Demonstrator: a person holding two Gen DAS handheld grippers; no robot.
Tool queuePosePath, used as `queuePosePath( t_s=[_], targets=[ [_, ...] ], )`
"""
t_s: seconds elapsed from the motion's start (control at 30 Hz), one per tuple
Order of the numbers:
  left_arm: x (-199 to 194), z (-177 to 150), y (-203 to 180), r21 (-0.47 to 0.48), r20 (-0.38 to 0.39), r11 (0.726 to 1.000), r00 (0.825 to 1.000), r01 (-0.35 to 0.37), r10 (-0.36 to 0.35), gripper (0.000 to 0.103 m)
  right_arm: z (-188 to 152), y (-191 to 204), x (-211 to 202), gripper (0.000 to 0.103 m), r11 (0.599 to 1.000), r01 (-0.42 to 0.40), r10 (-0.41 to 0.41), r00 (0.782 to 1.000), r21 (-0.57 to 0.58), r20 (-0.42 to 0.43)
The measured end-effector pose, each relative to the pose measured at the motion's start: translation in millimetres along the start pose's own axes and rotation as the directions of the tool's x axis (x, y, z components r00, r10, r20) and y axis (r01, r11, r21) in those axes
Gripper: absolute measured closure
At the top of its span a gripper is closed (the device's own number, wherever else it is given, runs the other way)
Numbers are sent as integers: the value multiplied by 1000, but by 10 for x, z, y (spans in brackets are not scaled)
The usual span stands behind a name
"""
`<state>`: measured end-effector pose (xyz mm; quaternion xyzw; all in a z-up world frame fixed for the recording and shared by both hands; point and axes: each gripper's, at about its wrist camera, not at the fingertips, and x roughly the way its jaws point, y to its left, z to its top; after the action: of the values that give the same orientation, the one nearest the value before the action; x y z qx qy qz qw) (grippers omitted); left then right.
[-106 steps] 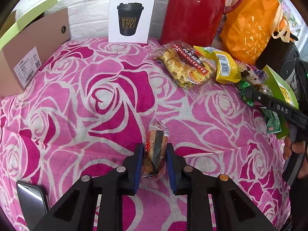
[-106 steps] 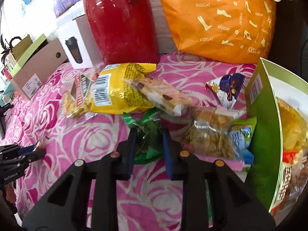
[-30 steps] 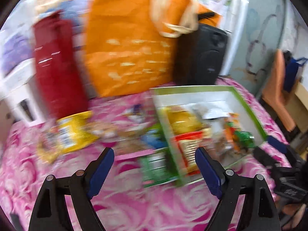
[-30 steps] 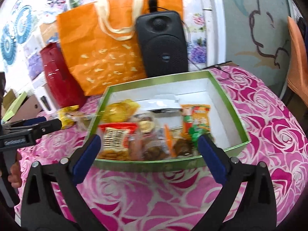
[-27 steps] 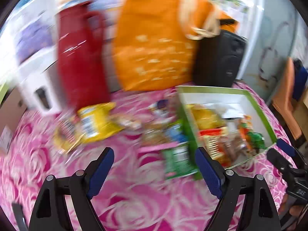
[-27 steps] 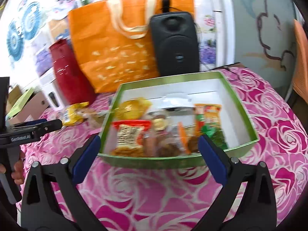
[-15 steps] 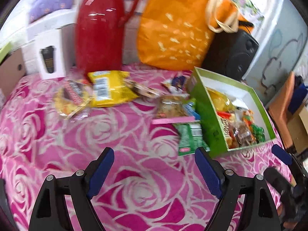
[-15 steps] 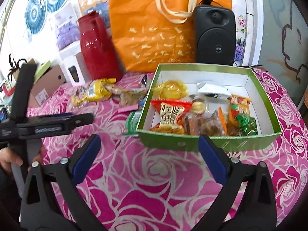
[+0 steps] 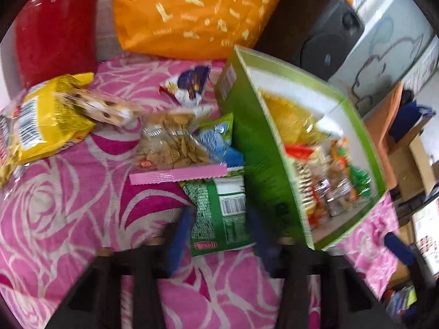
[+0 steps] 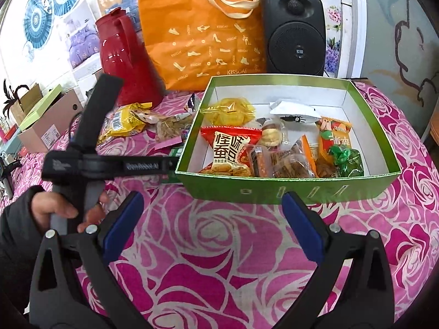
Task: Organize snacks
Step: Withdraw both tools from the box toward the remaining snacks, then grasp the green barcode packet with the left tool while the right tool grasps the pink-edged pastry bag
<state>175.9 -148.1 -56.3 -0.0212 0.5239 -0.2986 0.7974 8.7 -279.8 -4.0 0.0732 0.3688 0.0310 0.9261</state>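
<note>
Straddling the green packet (image 9: 219,213), the left gripper (image 9: 219,235) has its jaws apart on either side of it, not yet pinching; the packet lies flat on the rose cloth (image 9: 55,205), one edge tucked against the outer wall of the green box (image 9: 263,159); the right gripper (image 10: 211,227) hangs wide apart and empty in front of that box. Closing now could go wrong, I judge: the right-hand finger sits so near the wall that it may catch the cardboard and shove the box; the slick foil may also slip or crumple; the pink-edged cracker bag (image 9: 172,150) overlaps the packet's far end and could drag along.
</note>
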Motion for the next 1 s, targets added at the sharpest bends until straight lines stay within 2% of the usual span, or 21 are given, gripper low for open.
queuePosePath(
  t_s=[0.13,0.27,0.4,0.53,0.57,0.63,0.73,0.77,0.83,0.9,1.0],
  targets=[
    [-120,-97,44,7,14,1000,1000,17,-17,73,15,34,29,3,1000,-5,5,1000,-8,-7],
    [-428,-288,161,46,58,997,996,-66,64,73,53,111,72,3,1000,-27,27,1000,-14,-10],
    [-832,-468,538,-47,90,989,986,-139,143,73,116,283,138,2,997,-62,61,998,-38,-10],
    [-1099,-594,830,-105,117,963,959,-247,259,73,249,527,281,3,990,-113,112,994,-80,-21],
    [-1122,-617,886,-116,115,958,955,-261,274,73,309,609,345,6,988,-123,121,992,-95,-25],
    [-1138,-652,1009,-139,105,951,951,-277,292,73,404,726,454,12,985,-128,125,991,-119,-36],
    [-1121,-736,1204,-167,84,950,957,-263,279,72,547,865,648,13,981,-119,114,993,-151,-41],
    [-1123,-757,1239,-169,88,954,960,-247,264,71,594,894,726,15,982,-110,104,994,-155,-46],
    [-1139,-775,1266,-167,87,954,961,-247,264,58,663,912,860,20,983,-98,90,994,-158,-59],
    [-1170,-795,1264,-164,94,951,955,-263,281,50,729,945,1024,21,984,-76,65,995,-160,-78],
    [-1203,-789,1257,-165,113,958,960,-235,255,43,782,998,1272,21,982,-12,-8,995,-186,-104]
  ],
)
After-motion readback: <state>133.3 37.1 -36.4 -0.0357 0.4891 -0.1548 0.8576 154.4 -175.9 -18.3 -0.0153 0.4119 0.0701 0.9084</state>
